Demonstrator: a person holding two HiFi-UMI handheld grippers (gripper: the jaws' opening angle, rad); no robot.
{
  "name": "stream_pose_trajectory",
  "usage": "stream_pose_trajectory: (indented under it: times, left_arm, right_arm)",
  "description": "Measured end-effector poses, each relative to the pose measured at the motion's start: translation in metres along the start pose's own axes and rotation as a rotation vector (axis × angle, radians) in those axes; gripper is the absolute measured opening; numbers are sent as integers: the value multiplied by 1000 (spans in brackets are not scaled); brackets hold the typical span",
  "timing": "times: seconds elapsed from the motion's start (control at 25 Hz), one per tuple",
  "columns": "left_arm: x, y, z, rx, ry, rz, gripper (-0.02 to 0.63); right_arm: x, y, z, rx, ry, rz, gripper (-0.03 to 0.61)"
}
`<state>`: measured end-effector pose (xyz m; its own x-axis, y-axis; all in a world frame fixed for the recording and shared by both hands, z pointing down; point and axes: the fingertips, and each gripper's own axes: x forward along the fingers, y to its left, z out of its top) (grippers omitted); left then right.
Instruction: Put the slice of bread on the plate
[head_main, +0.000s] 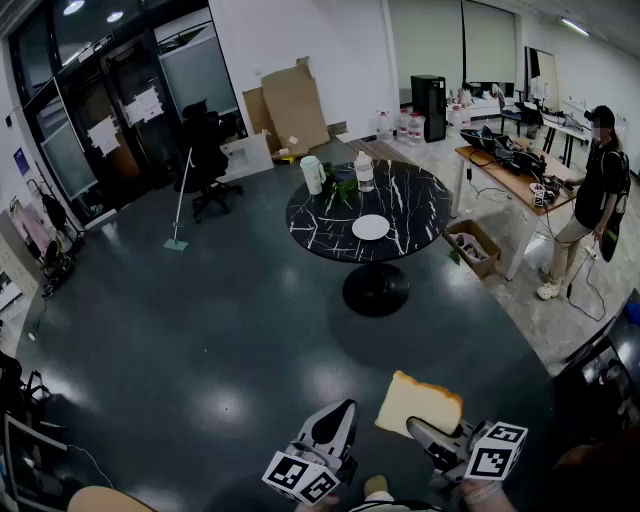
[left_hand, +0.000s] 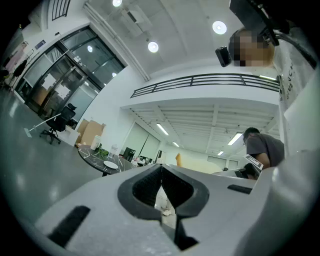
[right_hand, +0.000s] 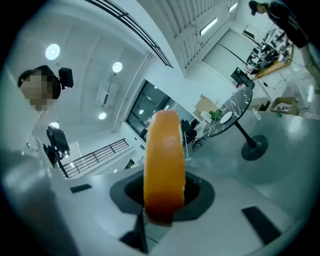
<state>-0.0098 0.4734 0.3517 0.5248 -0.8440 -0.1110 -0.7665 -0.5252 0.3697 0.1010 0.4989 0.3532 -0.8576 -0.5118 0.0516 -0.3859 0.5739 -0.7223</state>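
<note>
A slice of bread (head_main: 418, 403) with a brown crust hangs low over the dark floor, and my right gripper (head_main: 416, 429) is shut on its near edge. In the right gripper view the bread (right_hand: 164, 165) stands edge-on between the jaws of the right gripper (right_hand: 162, 202). Beside it my left gripper (head_main: 338, 420) is shut with nothing in it, its jaws meeting in the left gripper view (left_hand: 161, 175). The white plate (head_main: 370, 227) lies far ahead on a round black marble table (head_main: 410, 215), and shows small in both gripper views (left_hand: 110, 164) (right_hand: 226, 117).
On the table stand a white jug (head_main: 313, 174), a bottle (head_main: 364, 171) and a green plant (head_main: 342, 188). An office chair (head_main: 207, 160) and a floor mop (head_main: 178, 212) stand at the left. A person (head_main: 598, 190), a wooden desk (head_main: 512, 172) and a floor box (head_main: 473, 246) are at the right.
</note>
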Motion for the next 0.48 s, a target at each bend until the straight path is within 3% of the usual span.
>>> stream_pose_trajectory:
  times: [0.48]
  left_arm:
    - [24,40,1,-40,6,-5,8]
  right_arm:
    - [35,-24,16,18,-1,-33,87]
